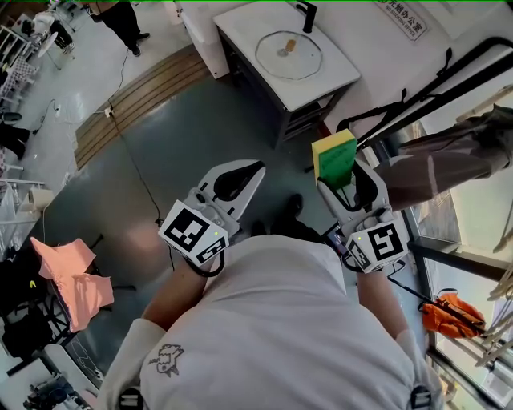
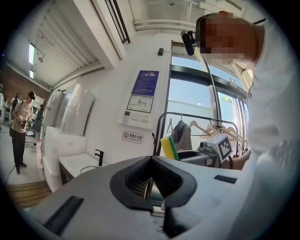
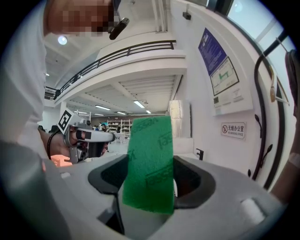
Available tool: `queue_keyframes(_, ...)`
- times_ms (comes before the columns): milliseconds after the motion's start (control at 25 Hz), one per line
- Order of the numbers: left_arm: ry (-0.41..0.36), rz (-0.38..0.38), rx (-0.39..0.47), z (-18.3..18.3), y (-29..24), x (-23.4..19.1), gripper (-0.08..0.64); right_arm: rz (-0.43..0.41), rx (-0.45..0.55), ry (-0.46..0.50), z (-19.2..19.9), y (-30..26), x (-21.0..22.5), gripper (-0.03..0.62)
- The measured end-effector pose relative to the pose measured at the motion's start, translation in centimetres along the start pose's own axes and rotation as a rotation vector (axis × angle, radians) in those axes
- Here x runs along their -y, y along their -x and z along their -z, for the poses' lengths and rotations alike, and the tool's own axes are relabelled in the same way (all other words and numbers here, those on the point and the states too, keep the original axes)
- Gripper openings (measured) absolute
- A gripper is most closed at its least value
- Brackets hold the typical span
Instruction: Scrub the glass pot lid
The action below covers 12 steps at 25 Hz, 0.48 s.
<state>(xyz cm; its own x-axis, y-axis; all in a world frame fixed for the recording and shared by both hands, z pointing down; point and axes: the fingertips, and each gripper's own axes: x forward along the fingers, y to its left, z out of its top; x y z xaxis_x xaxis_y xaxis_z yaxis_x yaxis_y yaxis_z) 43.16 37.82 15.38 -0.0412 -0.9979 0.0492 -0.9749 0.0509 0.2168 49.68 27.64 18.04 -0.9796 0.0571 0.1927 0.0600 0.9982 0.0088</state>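
Near: white two-jaw L gripper (image 1: 250,172) (image 2: 151,161), held at waist height. Jaws pressed together, nothing btwn them. Beside it, white two-jaw R gripper (image 1: 341,182) (image 3: 150,180), jaws clamped on a rectangular yellow sponge w/ green scouring face (image 1: 334,156) (image 3: 149,164). Sponge stands up out of the jaws, long axis along them. Green face is toward R gripper's own camera; yellow foam shows in head view. Both grippers hang over bare grey floor (image 1: 160,144), not over any work surface.

Mid: only floor btwn grippers & table.

Far: round clear glass pot lid w/ small centre knob (image 1: 287,54) lies flat, knob up, on white table top (image 1: 341,76). Black tap (image 1: 307,14) is just behind it. Lid is well apart from both grippers, untouched.

Key relation: lid is straight ahead, btwn the lines of the two grippers, a bit left of the sponge. It's round, so no long axis to line up w/. R gripper w/ sponge looks nearer, but only by a little.

Judgement: scrub not begun. Approach comes first, then the sponge's green face needs tipping down flat onto the glass. L gripper prob. has to open to steady the lid at rim or knob; otherwise the lid may skate on the smooth top.
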Motion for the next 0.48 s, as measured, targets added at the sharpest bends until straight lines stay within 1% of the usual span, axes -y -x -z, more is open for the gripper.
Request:
queue_keyframes(120, 0.003, 0.002, -0.001, 0.0, -1.5, -0.4, -0.002, -0.004, -0.005, -0.001, 0.2, -0.4, 1.3, 0.299)
queue_keyframes(280, 0.006, -0.001, -0.011, 0.3, -4.7, -1.4, -0.002, -0.011, -0.002, -0.001, 0.5, -1.5, 4.2, 0.299)
queue_keyframes(480, 0.0, -0.006, -0.016, 0.1, -9.4, -2.7, -0.002, -0.055, -0.003, 0.001, 0.4, -3.4, 7.5, 0.299)
